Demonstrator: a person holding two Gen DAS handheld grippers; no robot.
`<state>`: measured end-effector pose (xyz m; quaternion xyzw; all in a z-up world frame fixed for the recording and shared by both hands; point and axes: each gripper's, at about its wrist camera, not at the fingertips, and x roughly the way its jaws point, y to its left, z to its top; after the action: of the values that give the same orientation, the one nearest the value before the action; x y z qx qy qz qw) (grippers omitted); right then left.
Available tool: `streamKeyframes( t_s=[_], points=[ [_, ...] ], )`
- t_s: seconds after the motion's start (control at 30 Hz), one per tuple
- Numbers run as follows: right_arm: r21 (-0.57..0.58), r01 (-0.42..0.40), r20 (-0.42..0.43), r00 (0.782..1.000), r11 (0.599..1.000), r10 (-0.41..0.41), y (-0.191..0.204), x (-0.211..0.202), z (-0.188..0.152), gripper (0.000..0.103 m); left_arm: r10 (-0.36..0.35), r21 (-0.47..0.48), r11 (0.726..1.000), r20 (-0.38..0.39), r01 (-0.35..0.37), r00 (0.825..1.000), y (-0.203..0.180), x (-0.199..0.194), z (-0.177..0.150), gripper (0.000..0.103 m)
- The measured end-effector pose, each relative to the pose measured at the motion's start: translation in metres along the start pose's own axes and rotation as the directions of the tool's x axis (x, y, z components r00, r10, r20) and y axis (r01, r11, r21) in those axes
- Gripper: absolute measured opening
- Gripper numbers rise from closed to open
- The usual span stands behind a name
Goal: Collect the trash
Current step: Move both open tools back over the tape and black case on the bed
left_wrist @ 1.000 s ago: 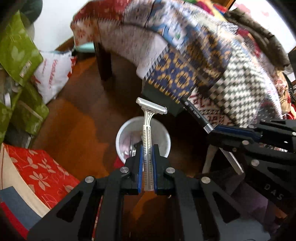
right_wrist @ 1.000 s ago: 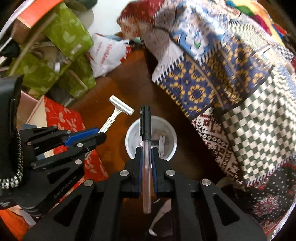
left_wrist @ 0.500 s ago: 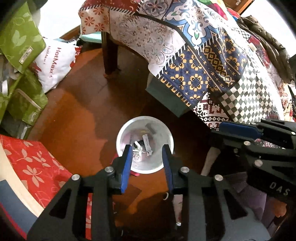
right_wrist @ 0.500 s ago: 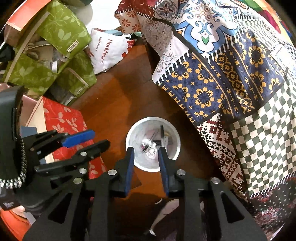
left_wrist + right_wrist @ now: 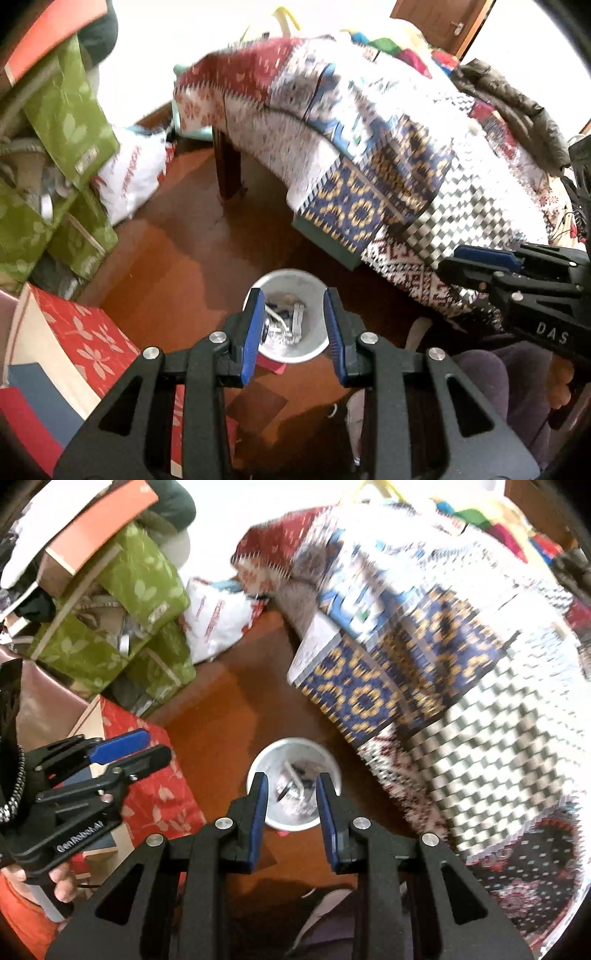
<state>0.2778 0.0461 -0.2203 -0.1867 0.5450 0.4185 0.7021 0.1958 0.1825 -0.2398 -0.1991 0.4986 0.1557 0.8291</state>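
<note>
A small white trash bin [image 5: 295, 350] stands on the wooden floor, with several bits of trash [image 5: 282, 325] inside. It also shows in the right wrist view [image 5: 325, 760], trash [image 5: 295, 790] within. My left gripper [image 5: 293, 299] is open and empty above the bin. My right gripper [image 5: 289, 781] is open and empty above the bin too. The right gripper shows at the right of the left wrist view [image 5: 480, 264]; the left gripper shows at the left of the right wrist view [image 5: 131, 747].
A table under a patchwork cloth [image 5: 369, 147] stands behind and right of the bin, its leg [image 5: 229, 166] on the floor. Green bags [image 5: 62, 155], a white plastic bag [image 5: 129, 177] and a red floral box [image 5: 85, 336] crowd the left.
A second ago my left gripper held a razor and my right a pen. Both opened and the items dropped into the bin. Both grippers have since risen and tilted up.
</note>
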Motion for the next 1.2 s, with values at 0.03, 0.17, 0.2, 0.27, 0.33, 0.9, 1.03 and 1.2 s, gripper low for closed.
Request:
streamKeyframes(
  t_s=[0.03, 0.17, 0.2, 0.27, 0.33, 0.9, 1.03, 1.2],
  points=[
    [0.001, 0.008, 0.024, 1.0, 1.0, -0.008, -0.003, -0.01, 0.0, 0.024, -0.003, 0.004, 1.0, 0.013, 0.003, 1.0, -0.001, -0.006, 0.002, 0.031],
    [0.019, 0.017, 0.12, 0.993, 1.0, -0.019, -0.015, -0.051, -0.003, 0.024, -0.005, 0.039, 0.999, 0.094, 0.001, 0.996, -0.025, -0.039, 0.014, 0.031],
    [0.024, 0.025, 0.149, 0.988, 0.999, -0.028, -0.018, -0.063, -0.004, 0.024, -0.005, 0.049, 0.999, 0.111, 0.0, 0.994, -0.031, -0.045, 0.016, 0.031],
    [0.033, 0.044, 0.203, 0.978, 0.999, -0.049, -0.027, -0.086, -0.008, 0.024, -0.014, 0.076, 0.997, 0.155, 0.002, 0.988, -0.048, -0.061, 0.022, 0.031],
    [0.041, 0.055, 0.249, 0.966, 0.998, -0.064, -0.034, -0.106, -0.01, 0.024, -0.03, 0.098, 0.995, 0.185, 0.012, 0.982, -0.061, -0.073, 0.028, 0.031],
    [0.184, 0.172, 0.457, 0.857, 0.968, -0.239, -0.157, -0.223, -0.016, 0.024, -0.17, 0.254, 0.962, 0.284, 0.096, 0.944, -0.203, -0.081, 0.106, 0.031],
    [0.243, 0.201, 0.452, 0.842, 0.949, -0.294, -0.197, -0.229, -0.015, 0.024, -0.203, 0.28, 0.952, 0.267, 0.126, 0.942, -0.237, -0.065, 0.131, 0.032],
    [0.308, 0.201, 0.431, 0.842, 0.93, -0.325, -0.248, -0.22, -0.011, 0.03, -0.215, 0.319, 0.939, 0.256, 0.127, 0.942, -0.272, -0.036, 0.158, 0.041]
  ],
)
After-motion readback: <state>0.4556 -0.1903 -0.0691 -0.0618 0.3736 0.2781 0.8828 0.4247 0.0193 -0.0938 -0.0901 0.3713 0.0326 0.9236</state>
